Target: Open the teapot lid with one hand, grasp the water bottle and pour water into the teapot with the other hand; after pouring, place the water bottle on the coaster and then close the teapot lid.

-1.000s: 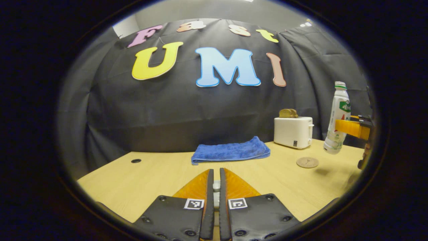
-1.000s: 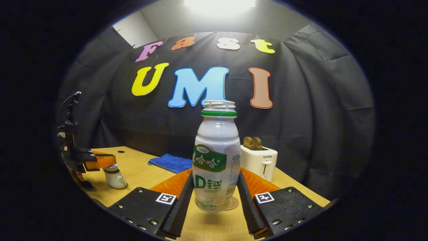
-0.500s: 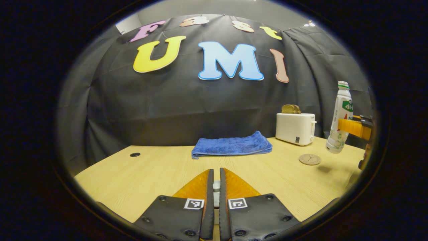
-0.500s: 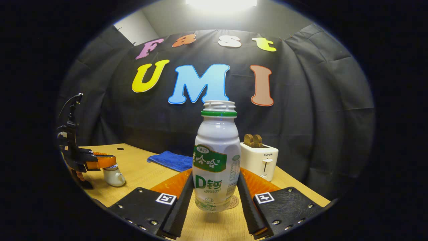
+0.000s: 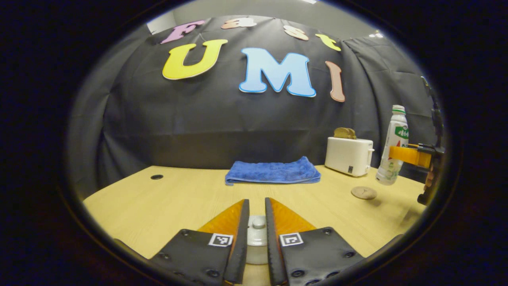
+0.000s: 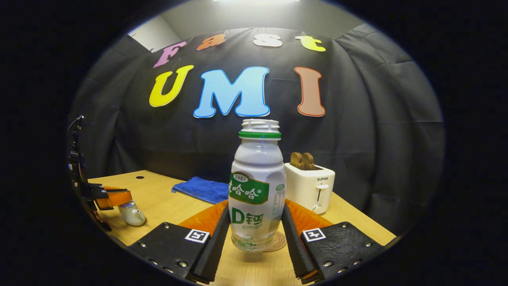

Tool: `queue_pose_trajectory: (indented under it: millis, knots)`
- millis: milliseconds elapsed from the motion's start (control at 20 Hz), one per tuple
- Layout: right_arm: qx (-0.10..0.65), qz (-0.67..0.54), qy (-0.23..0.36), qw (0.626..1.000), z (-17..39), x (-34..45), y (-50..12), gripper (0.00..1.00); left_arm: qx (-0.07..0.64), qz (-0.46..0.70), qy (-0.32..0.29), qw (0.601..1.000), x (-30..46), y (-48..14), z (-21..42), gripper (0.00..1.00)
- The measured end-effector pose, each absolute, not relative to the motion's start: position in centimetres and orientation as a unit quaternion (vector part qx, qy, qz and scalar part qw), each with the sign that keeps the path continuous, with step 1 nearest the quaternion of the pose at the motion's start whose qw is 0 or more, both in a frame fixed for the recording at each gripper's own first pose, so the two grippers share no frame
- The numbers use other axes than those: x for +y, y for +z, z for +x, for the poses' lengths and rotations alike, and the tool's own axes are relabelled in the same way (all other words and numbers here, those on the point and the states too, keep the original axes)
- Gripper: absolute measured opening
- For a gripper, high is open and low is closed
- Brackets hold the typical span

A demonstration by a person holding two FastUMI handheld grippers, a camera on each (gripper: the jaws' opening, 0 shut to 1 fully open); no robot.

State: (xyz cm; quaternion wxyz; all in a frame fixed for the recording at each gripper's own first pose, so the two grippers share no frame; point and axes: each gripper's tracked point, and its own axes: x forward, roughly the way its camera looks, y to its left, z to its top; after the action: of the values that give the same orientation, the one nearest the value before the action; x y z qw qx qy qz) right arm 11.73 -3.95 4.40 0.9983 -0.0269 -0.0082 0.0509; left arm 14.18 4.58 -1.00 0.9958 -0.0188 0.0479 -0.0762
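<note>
A small white teapot [image 6: 133, 213] stands on the wooden table [image 5: 166, 202] with its lid [image 5: 257, 234] on top. My left gripper [image 5: 256, 202] hangs right over it, fingers slightly apart on either side of the lid knob [image 5: 258, 222], which they no longer squeeze. From the right gripper view, the left gripper [image 6: 119, 197] hovers at the teapot's top. My right gripper [image 6: 256, 208] is shut on an uncapped white water bottle [image 6: 256, 186], upright and held just above the round coaster [image 6: 279, 242]. The left gripper view has that bottle [image 5: 393, 135] up and to the right of the coaster [image 5: 364, 192].
A folded blue towel [image 5: 273, 174] lies at the back middle of the table. A white toaster [image 5: 348, 155] with bread in it stands behind the coaster. A small round hole [image 5: 156, 176] sits in the tabletop at the far left.
My left gripper's fingers have parted a little, and more of the lid and teapot shows between them. The right gripper has shifted slightly, bottle still in its grip.
</note>
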Motion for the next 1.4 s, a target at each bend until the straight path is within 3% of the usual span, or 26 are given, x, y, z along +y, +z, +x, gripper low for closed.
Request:
queue_pose_trajectory:
  millis: [300,400,900,1250,1400]
  knots:
    - [0.034,0.024,0.046,0.998,15.0,-5.5,3.5,0.71,-0.045,-0.038,-0.051,0.997,6.6,4.4,10.8,0.84]
    - [0.05,0.036,0.037,0.997,16.4,-6.6,2.5,0.71,-0.078,-0.046,-0.051,0.995,7.0,6.1,9.9,0.92]
    - [0.095,-0.001,0.038,0.995,19.4,-5.5,-2.2,0.71,-0.076,-0.032,-0.049,0.995,6.8,5.7,9.6,0.92]
    - [0.086,-0.003,0.025,0.996,19.4,-6.3,-2.3,0.71,-0.074,-0.038,-0.052,0.995,6.7,5.7,9.7,0.92]
    - [0.087,-0.025,0.012,0.996,19.4,-6.5,-2.5,0.79,-0.075,-0.04,-0.052,0.995,6.8,5.6,9.7,0.92]
